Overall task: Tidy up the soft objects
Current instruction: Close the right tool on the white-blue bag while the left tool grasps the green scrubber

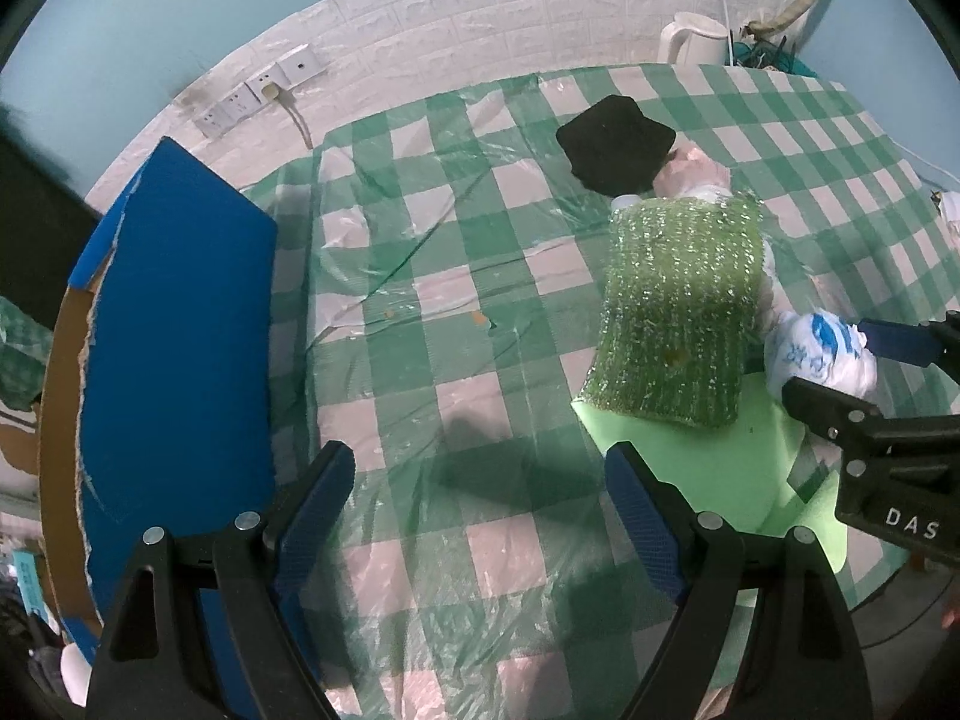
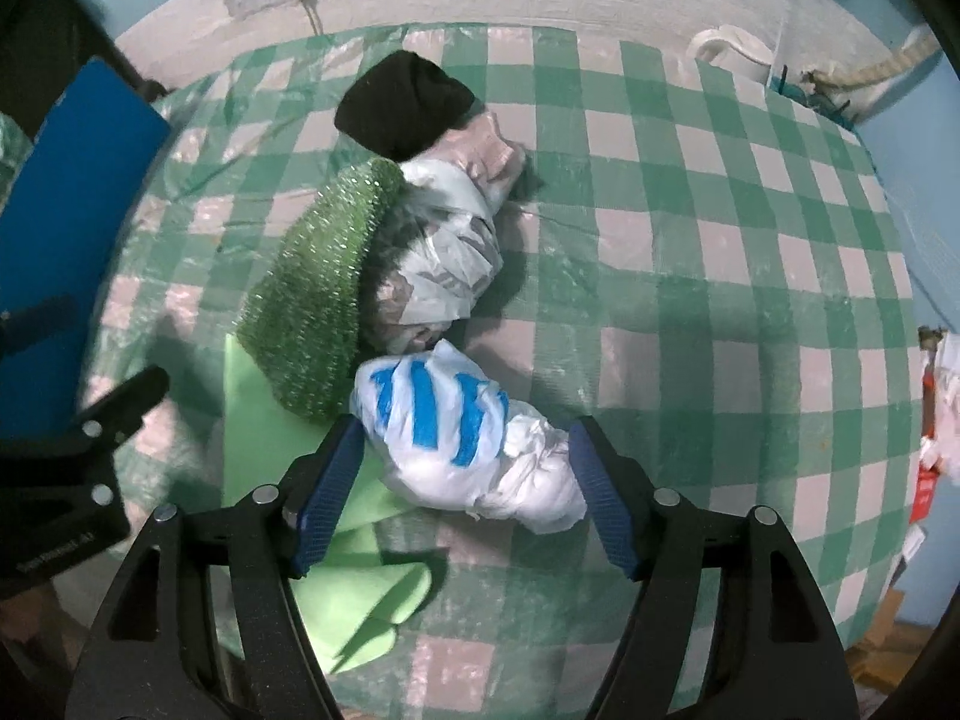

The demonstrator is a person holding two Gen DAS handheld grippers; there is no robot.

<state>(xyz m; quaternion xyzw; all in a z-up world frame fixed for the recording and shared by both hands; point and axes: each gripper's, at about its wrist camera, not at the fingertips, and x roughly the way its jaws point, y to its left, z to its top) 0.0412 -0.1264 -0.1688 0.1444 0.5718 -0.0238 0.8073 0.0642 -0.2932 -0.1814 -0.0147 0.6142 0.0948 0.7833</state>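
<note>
A pile of soft things lies on the green checked table: a black cloth (image 2: 403, 105), a white-grey crumpled bag (image 2: 447, 252), a sparkly green scrub pad (image 2: 318, 294), a light green cloth (image 2: 354, 576) and a white bag with blue stripes (image 2: 462, 438). My right gripper (image 2: 468, 492) is open, its jaws on either side of the blue-striped bag without squeezing it. The left wrist view shows the same pad (image 1: 678, 312), black cloth (image 1: 612, 141), striped bag (image 1: 822, 354) and the right gripper (image 1: 840, 366). My left gripper (image 1: 480, 510) is open and empty over bare tablecloth, left of the pile.
A blue cardboard box (image 1: 174, 330) stands at the table's left edge. A white kettle (image 1: 690, 39) and tangled cords sit at the back right corner. Wall sockets (image 1: 258, 90) sit on the white brick wall behind. Clear plastic covers the tablecloth (image 1: 450, 276).
</note>
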